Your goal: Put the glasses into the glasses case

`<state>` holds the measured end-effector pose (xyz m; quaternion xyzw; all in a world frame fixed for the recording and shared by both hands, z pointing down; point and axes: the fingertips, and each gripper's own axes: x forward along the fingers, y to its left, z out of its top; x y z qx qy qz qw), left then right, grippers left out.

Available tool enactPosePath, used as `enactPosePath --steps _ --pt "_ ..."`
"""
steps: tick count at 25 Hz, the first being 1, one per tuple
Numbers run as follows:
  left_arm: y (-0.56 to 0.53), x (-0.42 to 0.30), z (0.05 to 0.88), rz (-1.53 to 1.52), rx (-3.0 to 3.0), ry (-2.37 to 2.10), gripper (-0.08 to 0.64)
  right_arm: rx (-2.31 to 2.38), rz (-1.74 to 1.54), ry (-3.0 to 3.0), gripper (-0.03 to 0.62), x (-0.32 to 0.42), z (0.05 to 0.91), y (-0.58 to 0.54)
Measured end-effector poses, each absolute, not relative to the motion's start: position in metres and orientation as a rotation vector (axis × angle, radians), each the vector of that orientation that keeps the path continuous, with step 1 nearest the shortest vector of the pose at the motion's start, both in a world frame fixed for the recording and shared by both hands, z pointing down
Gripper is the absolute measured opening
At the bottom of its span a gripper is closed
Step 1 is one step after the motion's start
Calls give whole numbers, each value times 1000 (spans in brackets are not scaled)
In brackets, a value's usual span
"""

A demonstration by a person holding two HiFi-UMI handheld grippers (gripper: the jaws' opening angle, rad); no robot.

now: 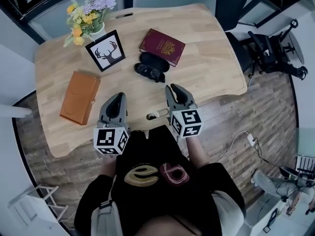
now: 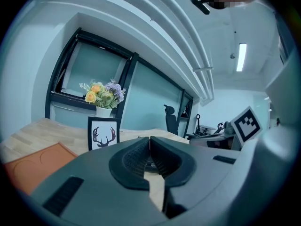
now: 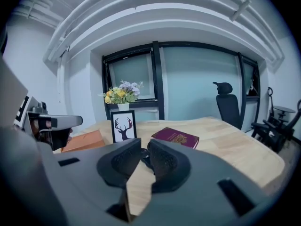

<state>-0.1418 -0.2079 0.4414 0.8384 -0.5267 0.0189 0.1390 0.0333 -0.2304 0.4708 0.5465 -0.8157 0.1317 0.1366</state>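
Fingers (image 2: 134, 157) of left gripper (image 2: 150, 141) are pressed together, empty. Glasses (image 1: 149, 72) are noted on table (image 1: 211, 77), just before glasses case (image 1: 156, 60), long axis crosswise. Right gripper (image 3: 145, 147), narrowly parted and empty, is judged nearer; glasses lie ahead, slightly leftward

- The glasses (image 1: 150, 73) are lying on the wooden tabletop (image 1: 206, 68), near its middle. They are dark, with a black frame and what look like dark lenses. They are sitting outside the case, on the side nearer the person, with their long side running slightly aslant across the tabletop.
- The glasses case (image 1: 155, 60) is lying flat just behind the glasses, touching or almost touching them. It is showing as a black oval, and whether it is open or closed cannot be told.
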Motion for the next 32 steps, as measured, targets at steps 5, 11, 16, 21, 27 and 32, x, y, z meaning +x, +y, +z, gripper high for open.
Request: enactPosePath --steps 5,11,16,21,27,32 --pt "-206 -152 443 46 2389 -1569 20 1648 355 -2339 25 31 466 -227" --pt "-205 -163 442 -14 2353 -1605 20 1645 380 -2402 11 17 463 -220" --pt "-203 -165 447 -3 2367 -1591 20 1640 377 -2402 9 10 469 -212" --pt "-200 -164 451 15 2374 -1587 20 1631 326 -2395 9 6 467 -208" --pt "-199 -162 455 26 2376 -1585 20 1640 296 -2356 9 12 472 -206" --pt "-197 -159 458 26 2370 -1585 20 1645 276 -2341 9 16 472 -206"
